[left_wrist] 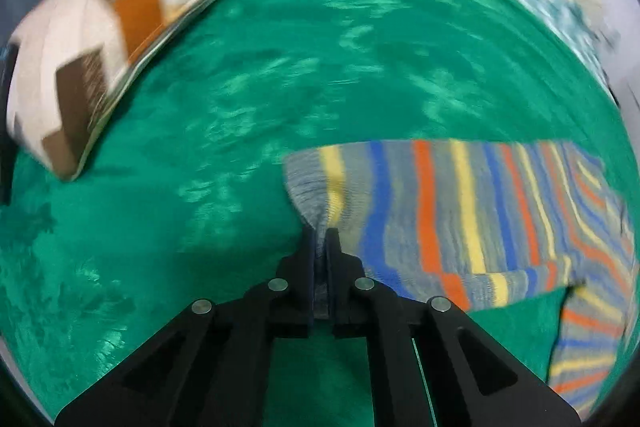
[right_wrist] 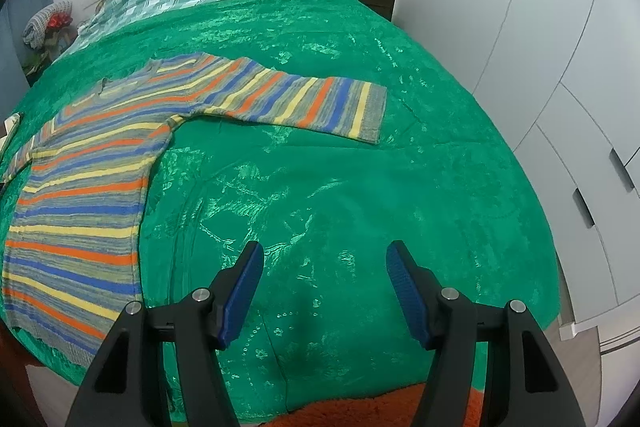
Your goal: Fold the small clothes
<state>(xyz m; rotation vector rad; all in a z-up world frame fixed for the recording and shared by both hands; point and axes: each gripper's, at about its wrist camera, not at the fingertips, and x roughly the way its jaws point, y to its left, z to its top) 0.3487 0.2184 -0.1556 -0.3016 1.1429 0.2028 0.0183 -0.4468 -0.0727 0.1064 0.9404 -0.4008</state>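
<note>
the bed (right_wrist: 360,155), under a green cover, fills both views, and the striped sweater (right_wrist: 80,195) lies flat on it, body toward the near edge and both sleeves stretched out sideways. in the right wrist view the body sits at the left, well apart from the right gripper (right_wrist: 324,267), and 1 sleeve (right_wrist: 304,95) runs rightward across the cover, its cuff ending ahead of that gripper.

in the left wrist view the other sleeve (left_wrist: 460,203) runs from the body at the right edge toward the left gripper (left_wrist: 320,239). its long axis lies crosswise to the fingers, and its cuff ends right at the fingertips.

the left gripper is pressed together and pinches the cuff's near corner; grey knit bunches up between the pads. so the left hand is the 1 at work, and the garment lies wholly to its right. my guess is that the coming move carries this cuff rightward along the sleeve's own axis, over onto the body.

the right gripper is spread wide with nothing between its blue pads (right_wrist: 244,291), above bare cover. a patterned cushion (left_wrist: 100,43) lies up left, apart from the sleeve.
</note>
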